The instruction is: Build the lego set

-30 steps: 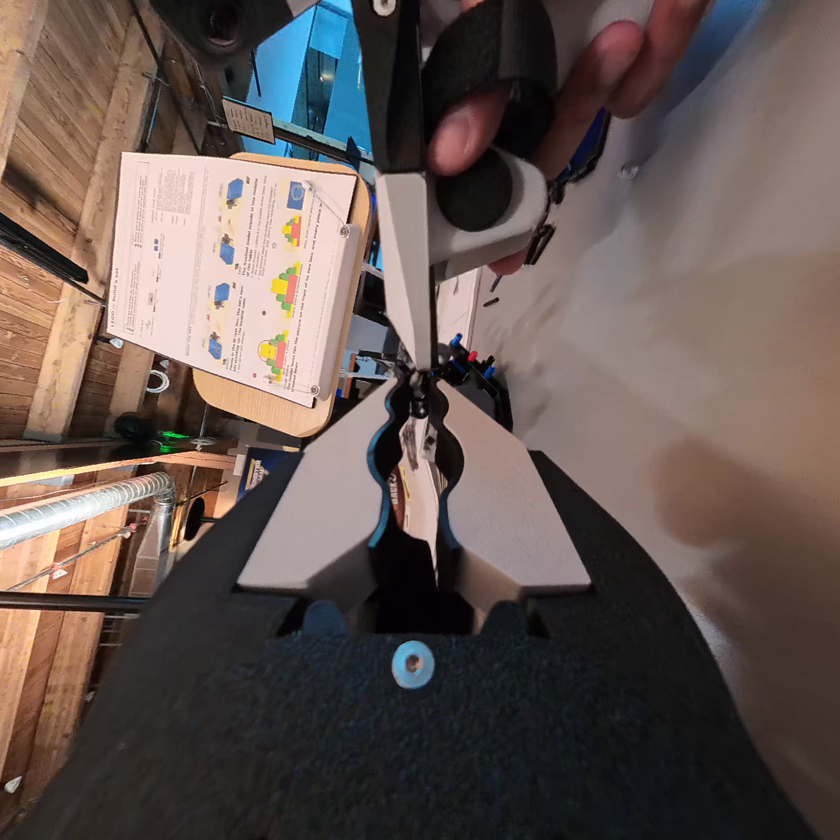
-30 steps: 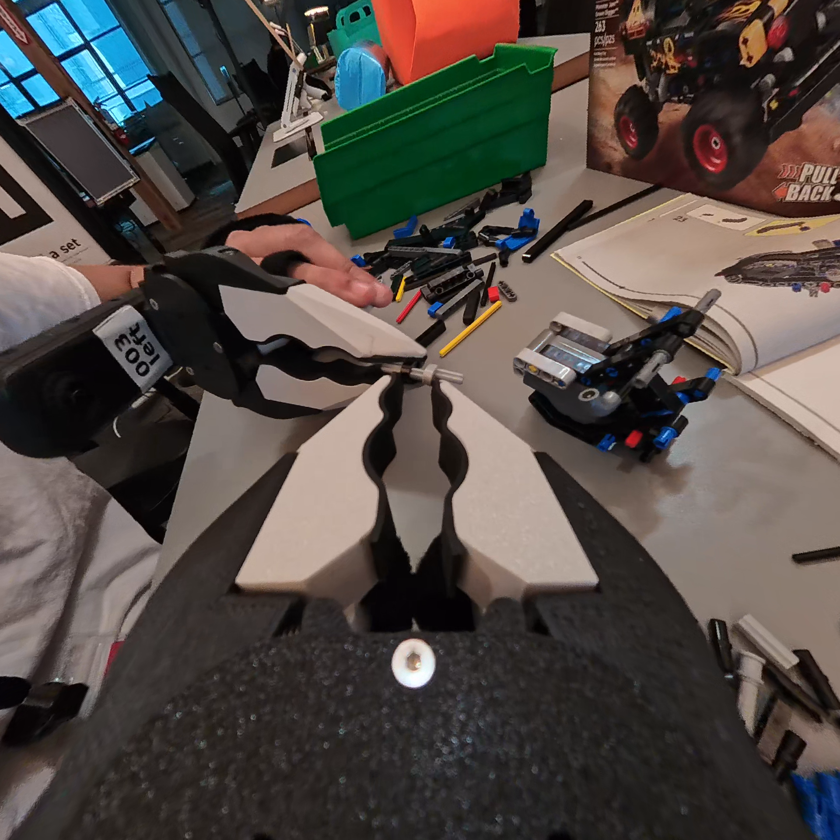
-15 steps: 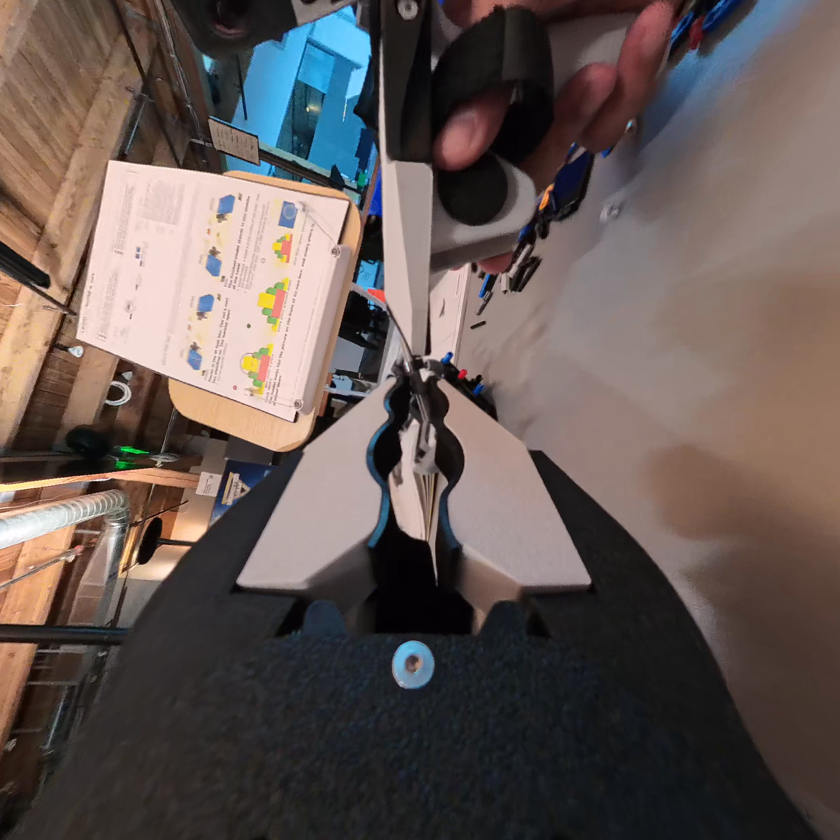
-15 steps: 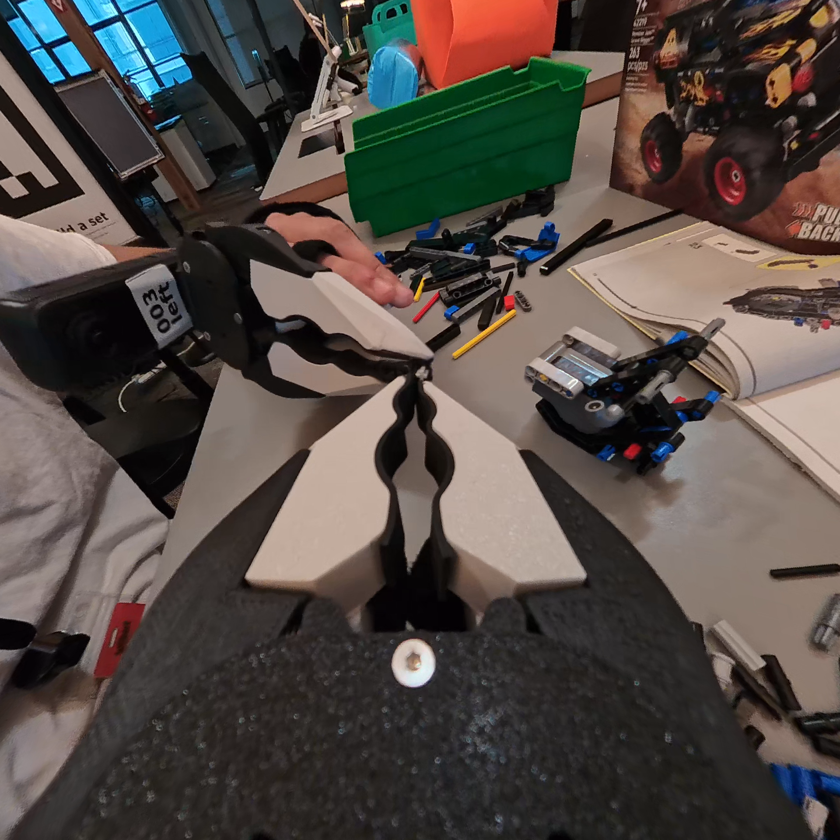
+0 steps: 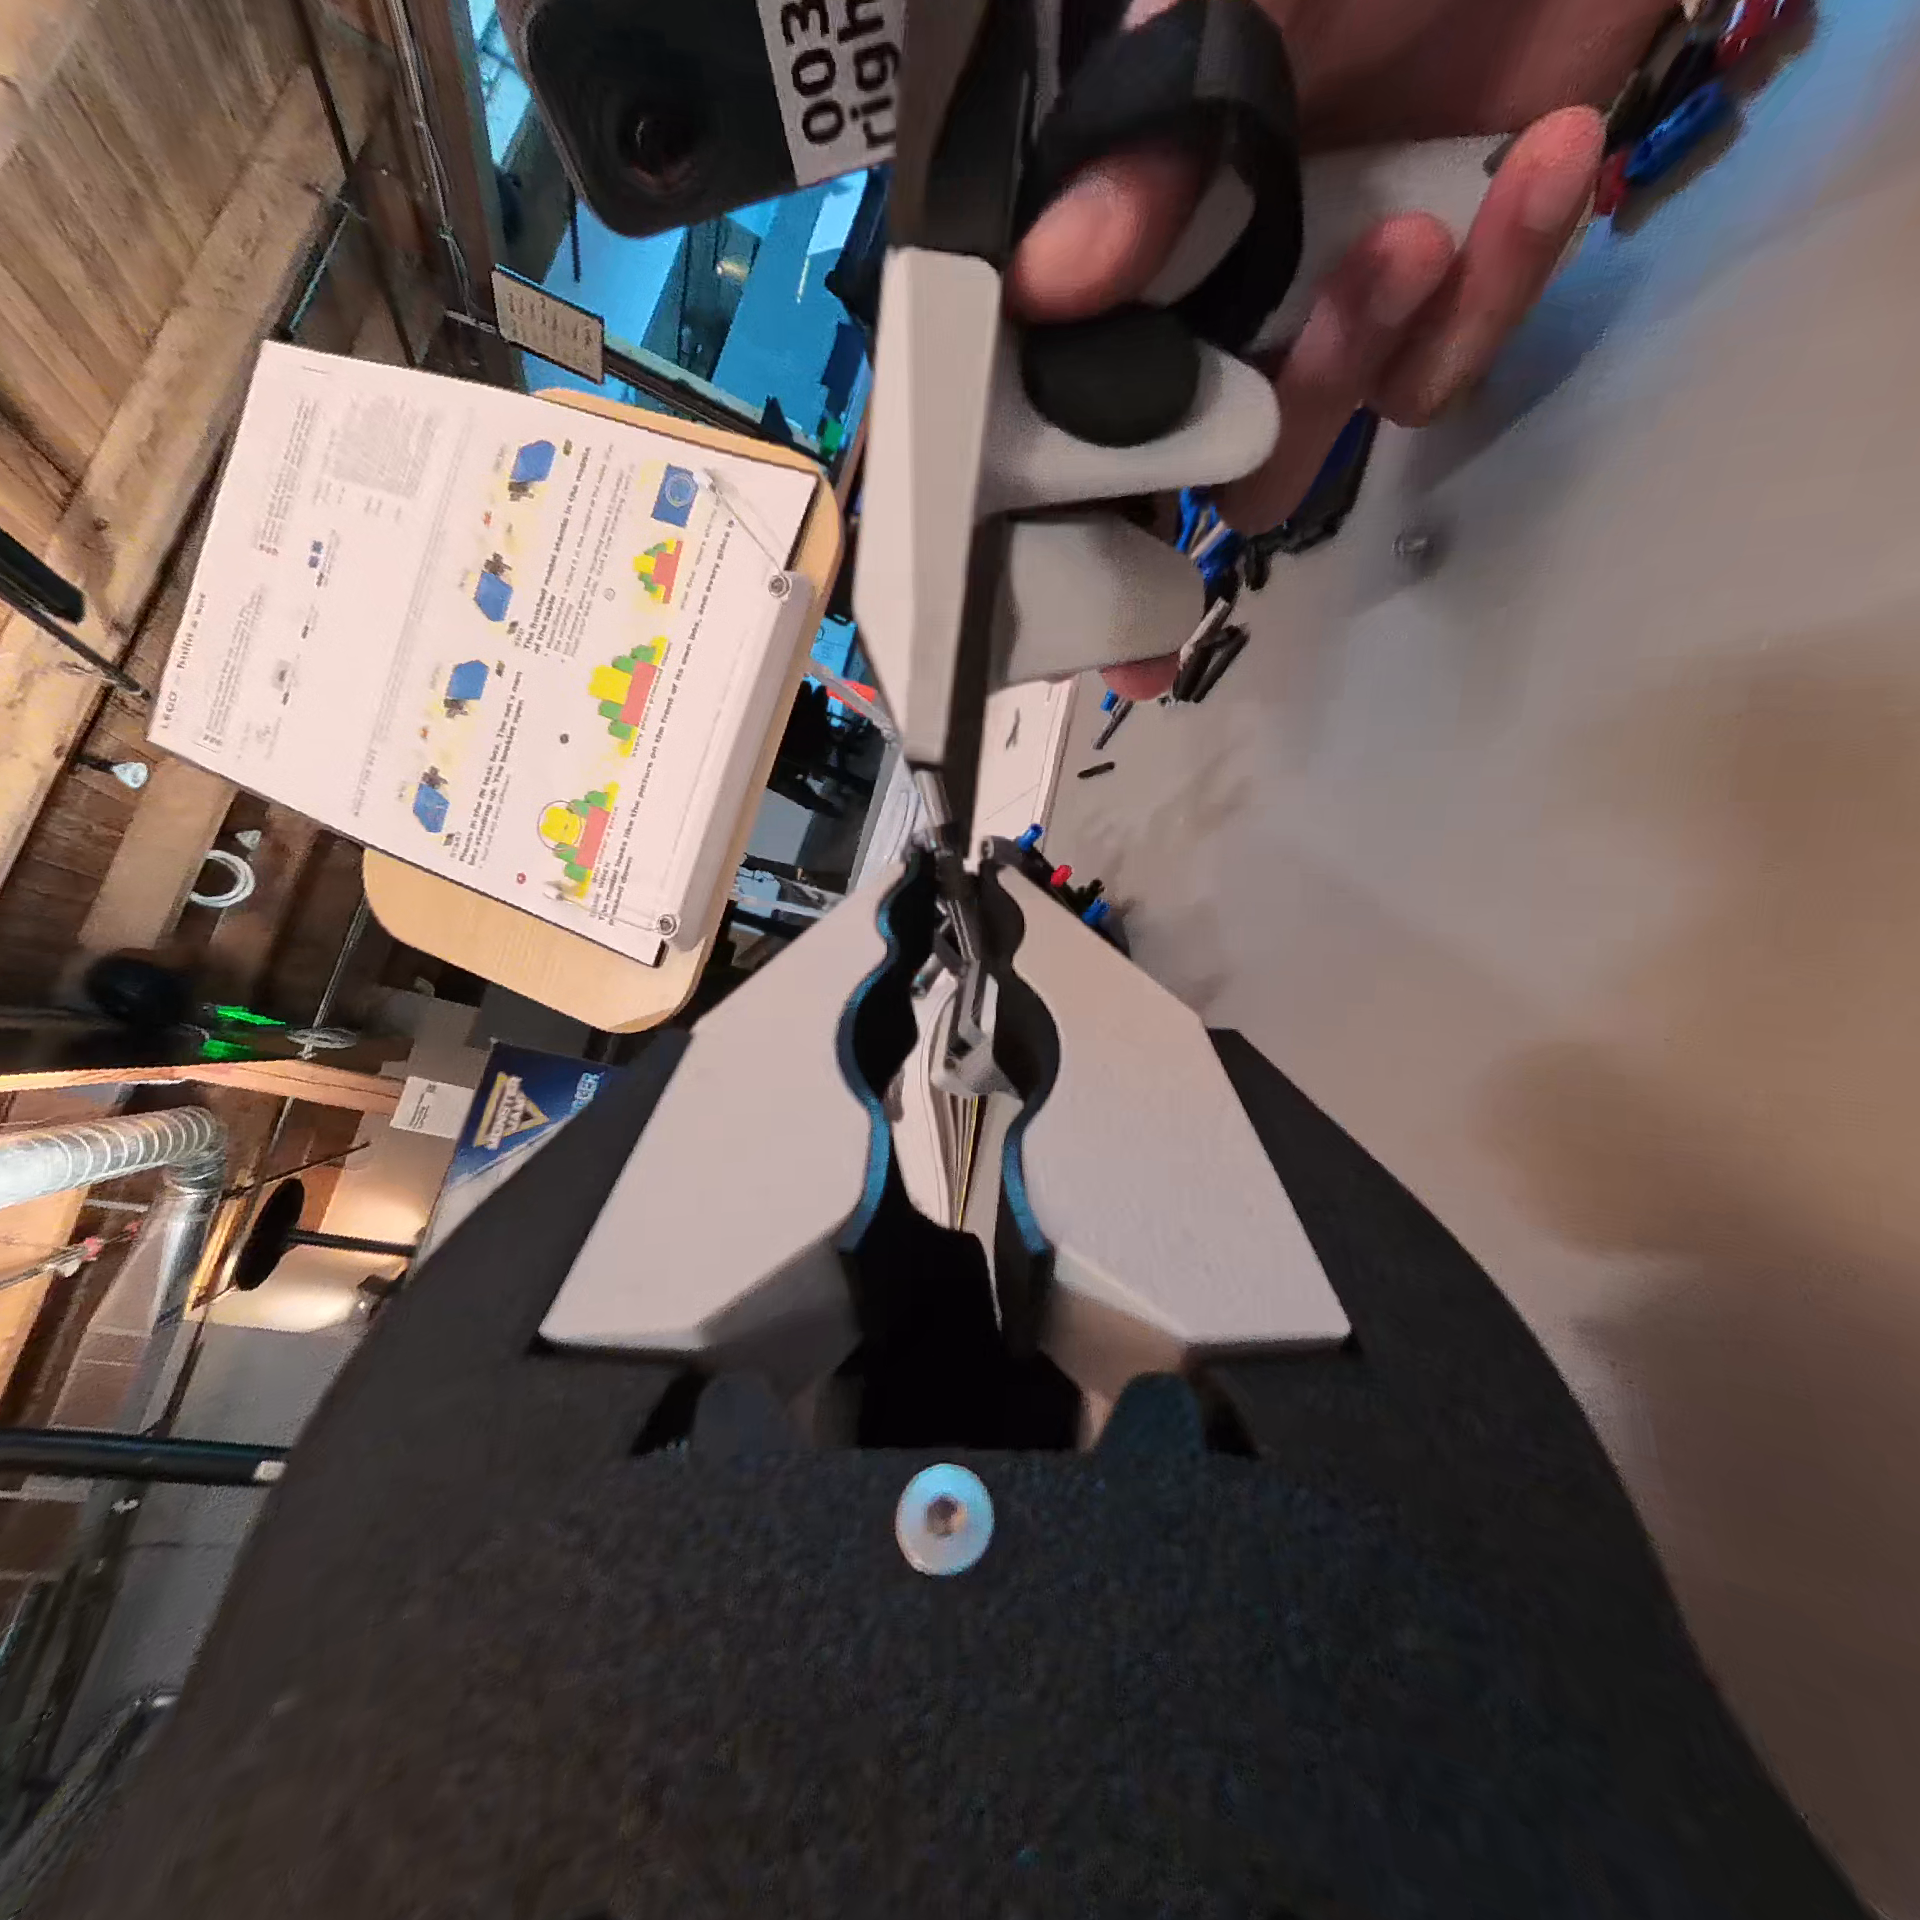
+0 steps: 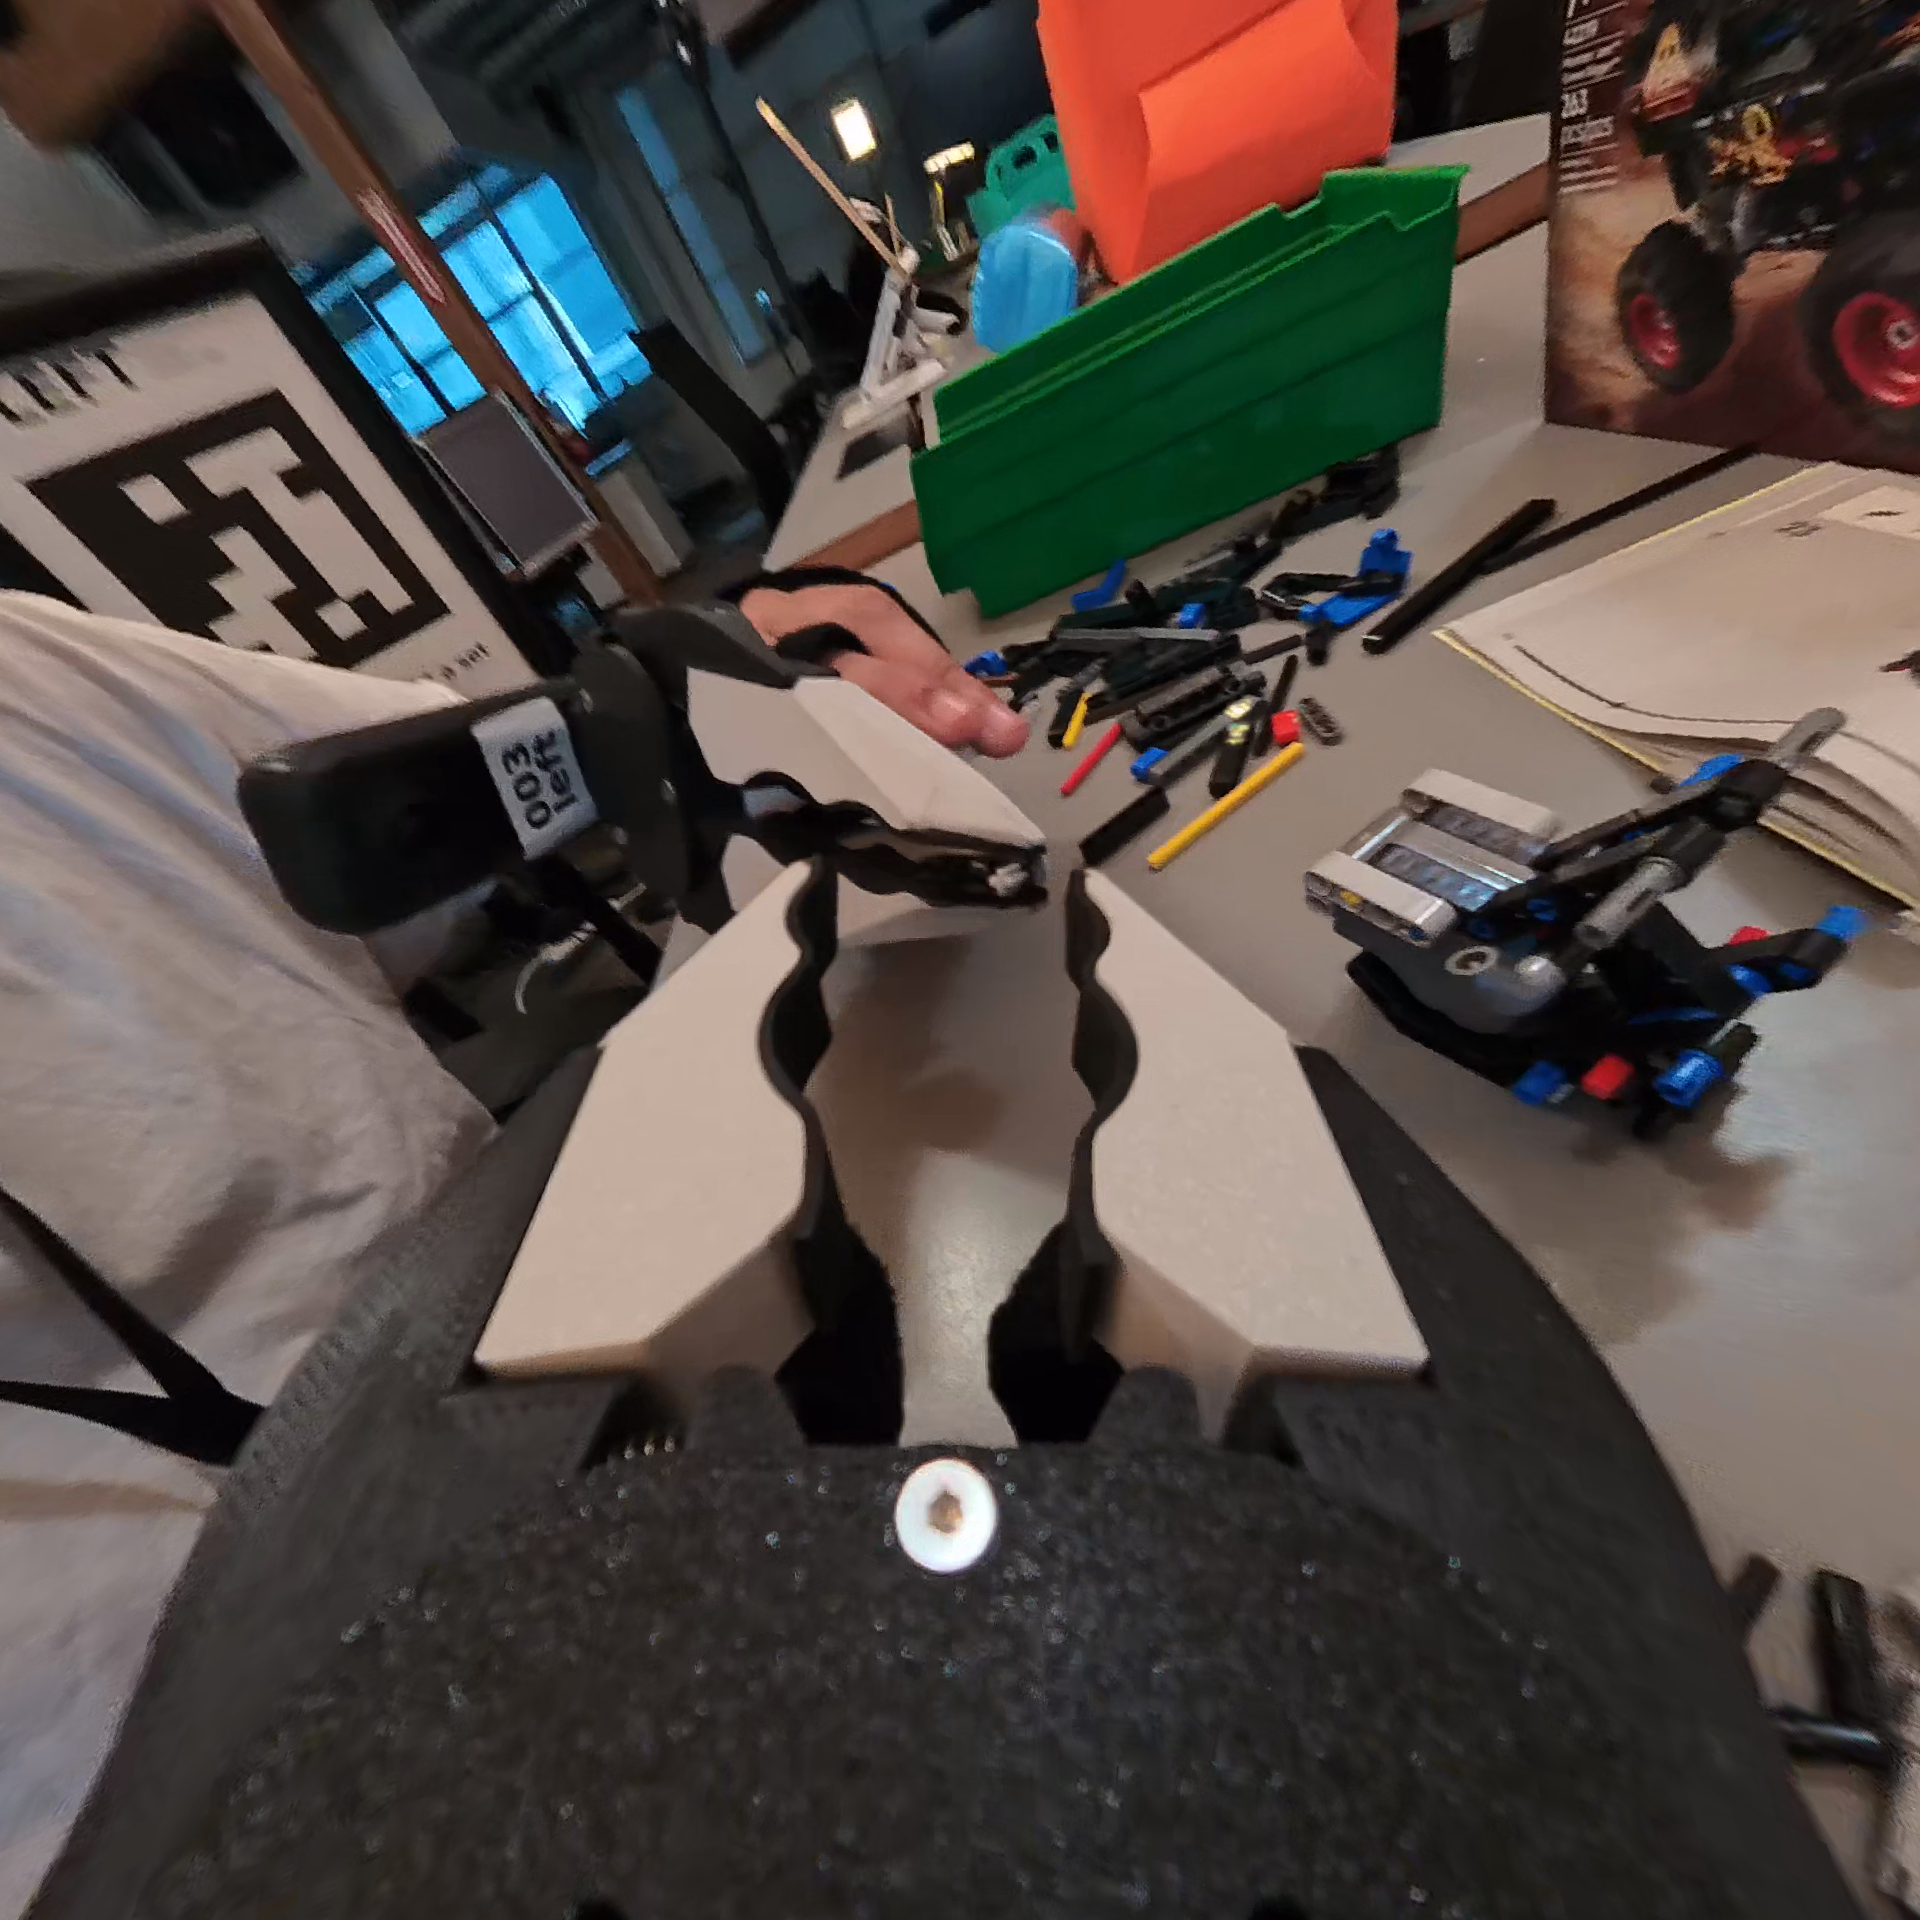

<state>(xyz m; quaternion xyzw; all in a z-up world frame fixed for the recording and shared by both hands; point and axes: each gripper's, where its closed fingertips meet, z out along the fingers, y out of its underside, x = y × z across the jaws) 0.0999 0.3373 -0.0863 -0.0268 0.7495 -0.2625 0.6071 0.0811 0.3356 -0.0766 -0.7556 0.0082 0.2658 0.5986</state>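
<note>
My left gripper is shut on a small grey pin whose end sticks out past the tips. In the right wrist view the left gripper comes in from the left, held above the table, with the pin's pale end between its tips. My right gripper is open and empty, its tips on either side of the left gripper's tip. It hangs edge-on just above the pin in the left wrist view. The partly built grey, black and blue model sits on the table to the right.
A pile of loose black, blue, red and yellow parts lies before a green bin. An open instruction booklet and the set's box are at the right. More black pieces lie at the near right. A printed sheet on a board stands behind. My two grippers' fingertips are within a few centimetres of each other.
My right gripper was shut at the pin's end half a second ago; it has opened and drawn back a little. The left gripper still holds the pin.
</note>
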